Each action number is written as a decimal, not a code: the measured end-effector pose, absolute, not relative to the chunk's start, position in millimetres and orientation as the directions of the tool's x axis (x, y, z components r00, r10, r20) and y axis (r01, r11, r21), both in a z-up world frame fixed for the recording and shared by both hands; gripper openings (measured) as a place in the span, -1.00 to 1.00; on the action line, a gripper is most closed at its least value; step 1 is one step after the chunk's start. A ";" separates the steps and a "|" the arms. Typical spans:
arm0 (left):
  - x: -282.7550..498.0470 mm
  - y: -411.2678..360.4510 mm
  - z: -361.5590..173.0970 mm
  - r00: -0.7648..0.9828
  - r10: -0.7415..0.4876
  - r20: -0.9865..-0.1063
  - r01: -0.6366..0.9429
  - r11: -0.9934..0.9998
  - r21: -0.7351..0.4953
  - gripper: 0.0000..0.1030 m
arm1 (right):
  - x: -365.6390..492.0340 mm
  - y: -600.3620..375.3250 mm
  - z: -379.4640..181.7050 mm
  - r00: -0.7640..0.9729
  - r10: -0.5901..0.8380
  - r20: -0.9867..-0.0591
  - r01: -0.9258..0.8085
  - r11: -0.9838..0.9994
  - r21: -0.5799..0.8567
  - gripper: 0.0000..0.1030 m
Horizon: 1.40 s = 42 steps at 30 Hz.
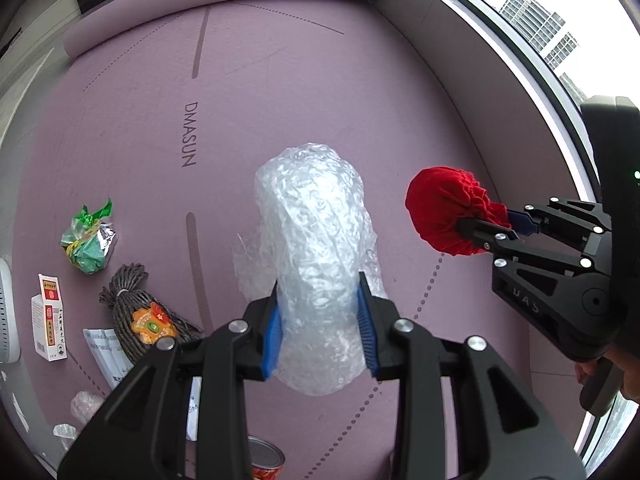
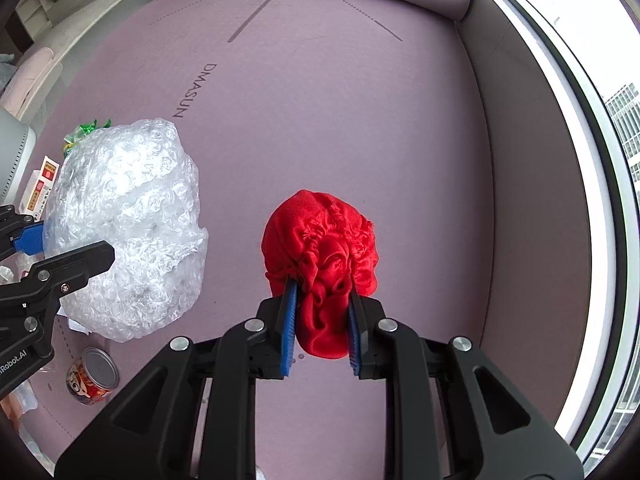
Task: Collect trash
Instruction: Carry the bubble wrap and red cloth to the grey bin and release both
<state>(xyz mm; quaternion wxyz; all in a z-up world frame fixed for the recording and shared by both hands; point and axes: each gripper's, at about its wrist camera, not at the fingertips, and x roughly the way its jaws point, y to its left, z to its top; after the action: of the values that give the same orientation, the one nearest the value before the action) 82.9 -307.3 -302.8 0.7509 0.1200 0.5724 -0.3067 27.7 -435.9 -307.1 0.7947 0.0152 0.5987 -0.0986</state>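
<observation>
left gripper (image 1: 322,320) clamps crinkly bubble wrap (image 1: 316,248) – right gripper (image 2: 322,320) pinches bunched red cloth (image 2: 320,240).

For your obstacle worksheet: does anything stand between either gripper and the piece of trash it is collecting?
Nothing visible does. The left gripper is already clamped on the bubble wrap, the right gripper on the red cloth.
</observation>
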 end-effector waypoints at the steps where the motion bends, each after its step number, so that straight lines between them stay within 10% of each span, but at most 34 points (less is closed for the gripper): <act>1: 85.0 -297.5 -293.0 0.165 -0.325 -0.931 0.592 0.788 -0.171 -0.37 | 29.9 -427.2 -296.4 0.270 -0.138 -0.953 0.169 0.981 -0.094 -0.62; 26: 204.5 183.0 -58.4 0.466 -0.112 -0.878 0.194 0.981 -0.022 -0.37 | 180.3 42.3 -56.5 0.484 0.177 -0.857 -0.279 0.959 0.040 -0.62; 42: 271.0 357.2 -97.7 0.451 -0.113 -0.886 0.192 0.981 -0.028 -0.36 | 292.7 264.9 -98.3 0.480 0.214 -0.851 -0.326 0.944 0.053 -0.33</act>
<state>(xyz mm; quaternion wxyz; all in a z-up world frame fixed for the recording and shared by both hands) 271.0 357.2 -97.7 0.8508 0.0381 0.5164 -0.0896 292.7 264.9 -98.3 0.8583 -0.0580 0.4850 0.1574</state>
